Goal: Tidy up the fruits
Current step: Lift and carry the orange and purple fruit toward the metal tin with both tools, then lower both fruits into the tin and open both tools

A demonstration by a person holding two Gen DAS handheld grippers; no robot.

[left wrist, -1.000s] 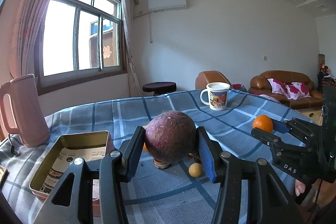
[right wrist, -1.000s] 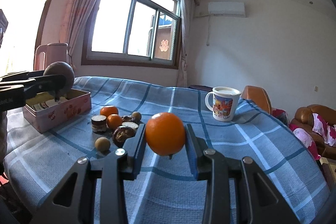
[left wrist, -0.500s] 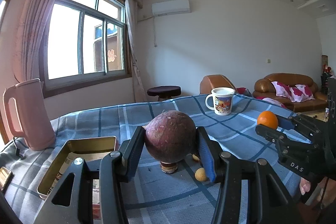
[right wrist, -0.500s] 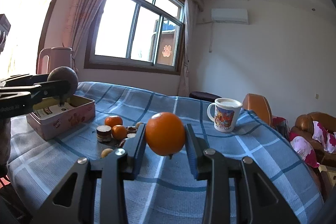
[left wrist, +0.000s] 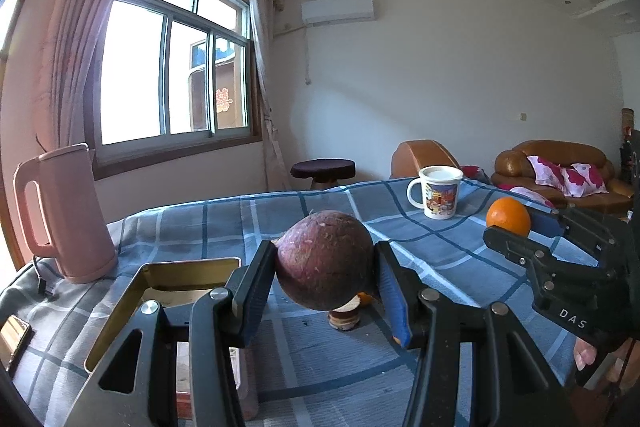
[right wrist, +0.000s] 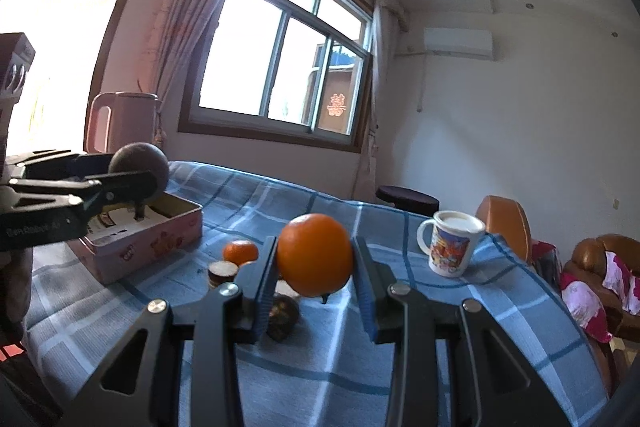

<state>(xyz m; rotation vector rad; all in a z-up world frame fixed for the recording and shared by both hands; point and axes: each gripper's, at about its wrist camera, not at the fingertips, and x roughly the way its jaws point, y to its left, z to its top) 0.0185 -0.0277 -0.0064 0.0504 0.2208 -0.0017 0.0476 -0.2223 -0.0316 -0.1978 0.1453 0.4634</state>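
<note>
Both hands are loaded. The left gripper (left wrist: 326, 283) is clamped on a round purple-brown fruit (left wrist: 326, 267), possibly a passion fruit, though the skin is hard to read. It is held clear of the table (left wrist: 420, 255), just right of the open pink tin (right wrist: 160, 247). The right gripper (right wrist: 314, 263) is closed on an orange (right wrist: 315, 254), also held in the air, above the loose fruit on the checked cloth: a small orange (right wrist: 240, 251), a cut piece with a pale face (right wrist: 222, 271) and a dark fruit (right wrist: 283, 313) under the fingers.

The step in hand looks like carrying both fruits to the tin. To do it well, take the left one first, since it is nearer: bring it over the middle of the tin, lower it close to the paper liner (left wrist: 176, 297), and only then let the jaws part, so the round fruit does not bounce over the rim. Keep the right gripper back until the left is clear, to avoid crossing fingers over the narrow opening. The mug (right wrist: 452, 247) and pink kettle (left wrist: 60, 215) stand well apart from the path.
</note>
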